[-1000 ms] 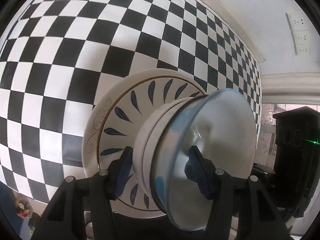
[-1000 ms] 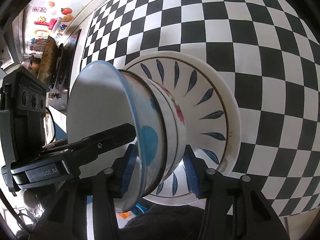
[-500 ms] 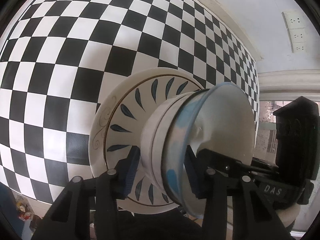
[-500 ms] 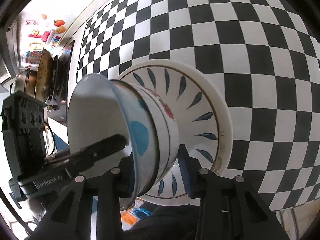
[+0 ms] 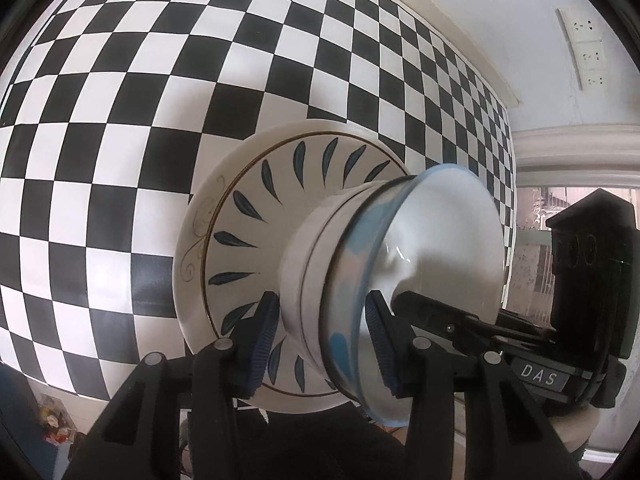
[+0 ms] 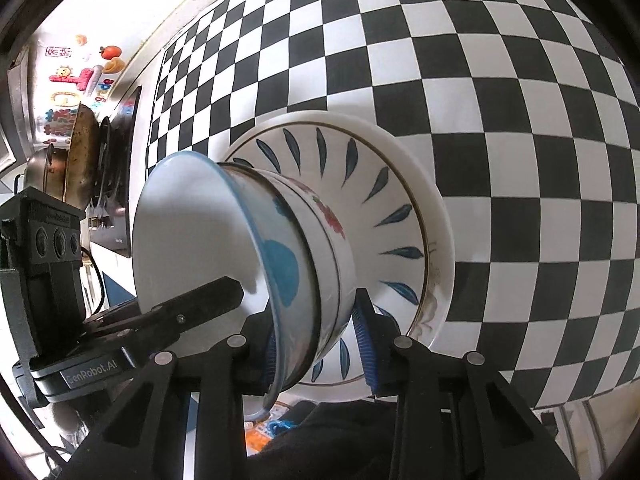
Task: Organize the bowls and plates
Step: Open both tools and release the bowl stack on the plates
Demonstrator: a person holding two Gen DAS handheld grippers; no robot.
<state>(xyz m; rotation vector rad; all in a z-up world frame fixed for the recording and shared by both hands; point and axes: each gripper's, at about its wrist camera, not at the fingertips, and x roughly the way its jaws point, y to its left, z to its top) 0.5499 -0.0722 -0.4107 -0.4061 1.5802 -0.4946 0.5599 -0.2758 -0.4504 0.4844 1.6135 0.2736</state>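
A white plate with blue leaf marks [image 5: 240,236] [image 6: 384,200] lies on the checkered tablecloth. On it stand stacked bowls: a white bowl with a red flower [image 5: 304,276] [image 6: 332,256] below and a blue-rimmed bowl [image 5: 436,264] [image 6: 200,232] nested on top. My left gripper [image 5: 324,340] straddles the stack's rim, one finger outside, one inside the top bowl, shut on the walls. My right gripper [image 6: 318,340] grips the opposite rim the same way. Each gripper shows in the other's view.
The black and white checkered tablecloth [image 5: 120,120] [image 6: 500,80] covers the table. A wall with sockets [image 5: 586,52] stands beyond the table's far edge. Metal pans and a dark rack [image 6: 84,168] stand off the table's left end.
Both grippers have closed in on the bowl stack from opposite sides. The right gripper has come into the left wrist view. The plate and bowls stay in place.
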